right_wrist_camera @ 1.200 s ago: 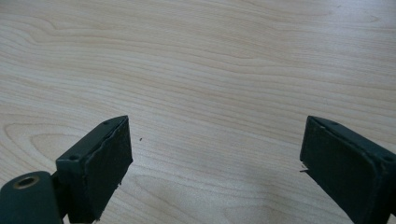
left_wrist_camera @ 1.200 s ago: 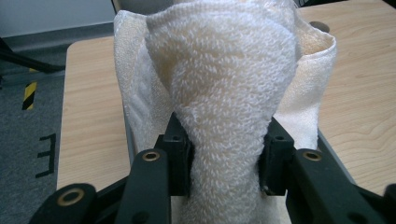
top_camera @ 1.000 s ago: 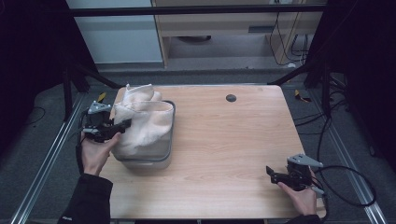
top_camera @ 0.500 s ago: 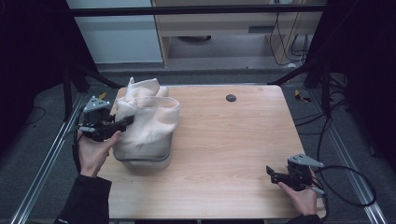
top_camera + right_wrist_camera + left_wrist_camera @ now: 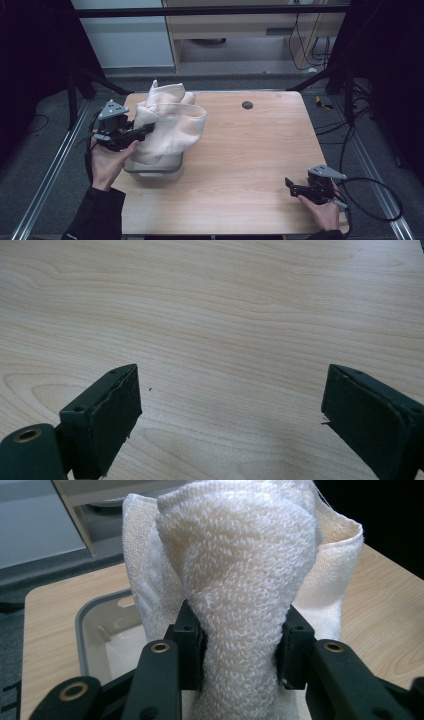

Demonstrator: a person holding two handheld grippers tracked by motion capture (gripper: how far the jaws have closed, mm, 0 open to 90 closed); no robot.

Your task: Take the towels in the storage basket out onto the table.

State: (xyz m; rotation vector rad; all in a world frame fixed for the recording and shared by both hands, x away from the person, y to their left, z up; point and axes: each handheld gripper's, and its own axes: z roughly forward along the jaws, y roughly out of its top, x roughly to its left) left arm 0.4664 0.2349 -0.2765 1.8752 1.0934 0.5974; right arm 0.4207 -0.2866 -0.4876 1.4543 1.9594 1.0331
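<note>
Lifted since the earlier frame, the towel hangs from the clamped left tongs, probably still trailing into the bin below; the right tongs gape empty far off.

1. High view: fixed above the person's side, looking forward and down over the whole wooden table.
2. Left gripper view: very close behind its jaws, facing the cream towel and grey bin, both also visible from above.
3. Right gripper view: low, close, facing bare tabletop.
</note>
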